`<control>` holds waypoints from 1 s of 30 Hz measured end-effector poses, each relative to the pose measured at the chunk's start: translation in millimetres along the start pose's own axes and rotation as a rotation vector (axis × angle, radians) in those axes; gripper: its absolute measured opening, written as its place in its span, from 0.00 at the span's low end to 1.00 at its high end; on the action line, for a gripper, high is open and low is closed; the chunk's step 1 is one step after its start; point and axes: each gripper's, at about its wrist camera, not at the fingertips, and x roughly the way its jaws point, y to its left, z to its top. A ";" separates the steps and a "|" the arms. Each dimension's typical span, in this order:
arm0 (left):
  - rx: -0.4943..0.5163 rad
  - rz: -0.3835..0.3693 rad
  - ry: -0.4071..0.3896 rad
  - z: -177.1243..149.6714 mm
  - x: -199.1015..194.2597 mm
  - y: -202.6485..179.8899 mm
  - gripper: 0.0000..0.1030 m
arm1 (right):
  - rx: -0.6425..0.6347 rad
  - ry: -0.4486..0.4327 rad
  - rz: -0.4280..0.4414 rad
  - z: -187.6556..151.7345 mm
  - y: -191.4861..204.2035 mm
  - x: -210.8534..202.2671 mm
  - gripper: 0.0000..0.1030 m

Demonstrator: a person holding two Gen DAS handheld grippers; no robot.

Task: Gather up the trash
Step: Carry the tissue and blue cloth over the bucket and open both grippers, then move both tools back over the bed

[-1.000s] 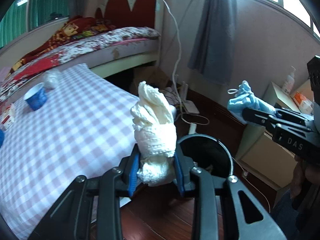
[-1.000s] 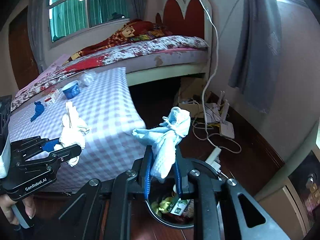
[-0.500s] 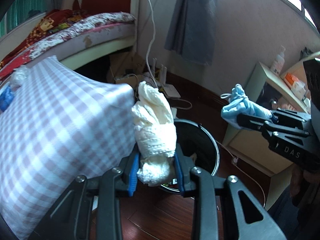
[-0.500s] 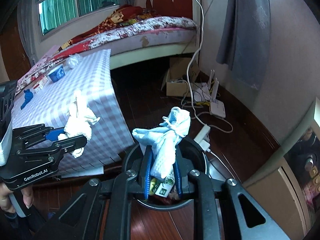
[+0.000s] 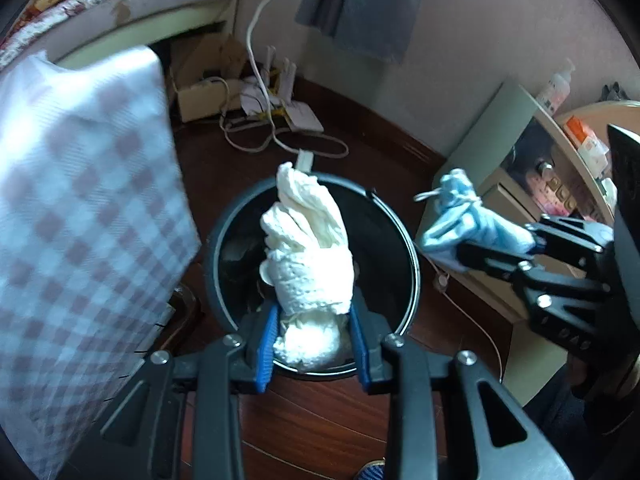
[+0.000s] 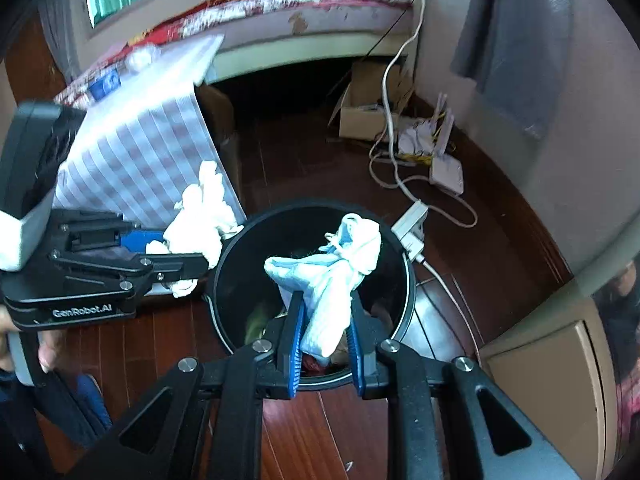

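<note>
**Holding two wads over the bin, release pending**

Working left to right across the left wrist view, we note the checked tablecloth [image 5: 80, 208] hanging off the table edge beside the black trash bin [image 5: 404, 240], which stands on the dark wood floor [image 5: 320, 420]. We judge the bin was put just beside the table so trash lifted off it needs only a short carry.

Left gripper [image 5: 312, 344]: narrow, its blue pads pressed on the base of a crumpled white tissue wad [image 5: 308, 256]. The wad stands up out of the jaws and sits over the bin mouth. It looks soft, embossed and twisted at the top; we expect it to drop freely once let go.

Right gripper [image 6: 324, 344]: also narrow, clamped on a pale blue face mask [image 6: 332, 280], bunched and knotted, one ear loop sticking out at the top. In the right wrist view it hangs over the bin opening, with wrappers visible in the bottom. In the left wrist view the same mask appears just past the rim on the right, so centring is uncertain.

Both grippers point down at the bin. Our judgement: transport is done, and opening the jaws is what remains for these two pieces. More items remain on the table farther back, blurred.
</note>
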 end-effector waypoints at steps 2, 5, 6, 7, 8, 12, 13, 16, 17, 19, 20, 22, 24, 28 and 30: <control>-0.004 -0.009 0.030 0.9 10.6 0.6 0.33 | -0.006 0.034 0.008 -0.7 -2.6 14.9 0.20; -0.015 -0.019 0.057 0.8 19.8 2.5 0.33 | -0.020 0.064 0.024 -0.3 -2.3 29.8 0.20; -0.015 -0.018 0.063 0.0 21.3 3.8 0.33 | -0.029 0.073 0.032 1.1 -0.9 35.7 0.20; -0.012 -0.016 0.069 0.5 23.5 4.1 0.33 | -0.041 0.083 0.036 1.7 1.1 41.5 0.20; -0.008 -0.019 0.077 0.1 25.9 4.2 0.33 | -0.050 0.089 0.035 1.3 2.7 44.7 0.20; -0.018 -0.044 0.108 0.8 36.7 11.3 0.36 | -0.069 0.115 0.043 0.5 3.9 60.2 0.20; -0.029 -0.054 0.112 0.7 39.7 14.8 0.41 | -0.069 0.121 0.050 0.3 3.4 62.6 0.20; -0.108 -0.117 0.106 -2.1 43.0 27.5 0.90 | -0.073 0.125 0.055 -0.6 2.0 69.0 0.35; -0.133 -0.111 0.088 -4.6 40.7 32.9 0.94 | -0.080 0.134 0.011 -2.0 -0.2 72.8 0.49; -0.161 -0.058 0.071 -10.3 35.5 41.5 0.94 | -0.071 0.135 -0.057 -7.6 -7.2 74.8 0.80; -0.165 -0.029 0.063 -13.4 33.0 44.1 0.94 | -0.052 0.138 -0.066 -11.5 -13.1 74.3 0.81; -0.174 0.056 0.048 -22.7 28.1 50.4 0.96 | -0.014 0.153 -0.075 -15.2 -20.5 72.9 0.83; -0.165 0.124 0.043 -29.2 28.2 53.1 0.96 | 0.015 0.150 -0.090 -18.6 -23.8 70.8 0.99; -0.181 0.199 0.047 -41.2 27.6 57.5 0.96 | 0.049 0.164 -0.087 -20.0 -21.6 75.0 0.99; -0.189 0.213 0.037 -43.7 24.1 57.1 0.96 | 0.046 0.161 -0.094 -19.6 -15.4 73.0 0.99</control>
